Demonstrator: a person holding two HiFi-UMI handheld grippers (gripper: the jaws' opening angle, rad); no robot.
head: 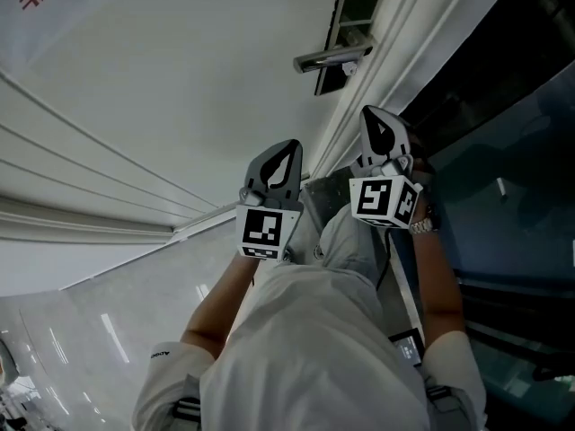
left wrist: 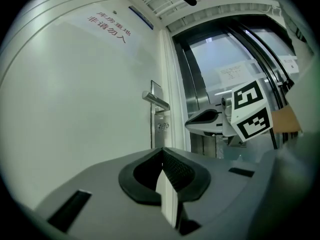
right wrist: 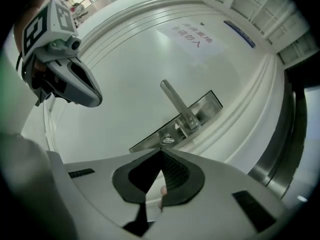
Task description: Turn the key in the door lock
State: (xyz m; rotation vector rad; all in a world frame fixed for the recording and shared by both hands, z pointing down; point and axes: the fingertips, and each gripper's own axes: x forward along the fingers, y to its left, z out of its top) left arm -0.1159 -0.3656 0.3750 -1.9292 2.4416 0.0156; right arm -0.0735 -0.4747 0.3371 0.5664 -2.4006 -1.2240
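A white door [head: 180, 88] carries a silver lever handle [head: 332, 58] on a metal plate [right wrist: 200, 111]. Below the handle sits the lock cylinder [right wrist: 167, 139], and a small key head seems to stick out of it [left wrist: 162, 126]. My right gripper [head: 382, 124] hovers short of the plate with its jaws shut and nothing held; the lock lies just beyond its tips [right wrist: 161, 154]. My left gripper [head: 286, 155] is to the left and further back, also shut and empty [left wrist: 162, 154]. Neither gripper touches the handle or the lock.
The white door frame [head: 377, 52] runs beside the plate. Dark glass panels in metal frames [head: 503, 151] stand to the right of it. Red characters [left wrist: 107, 26] are printed high on the door. The person's pale sleeves and garment [head: 305, 348] fill the lower head view.
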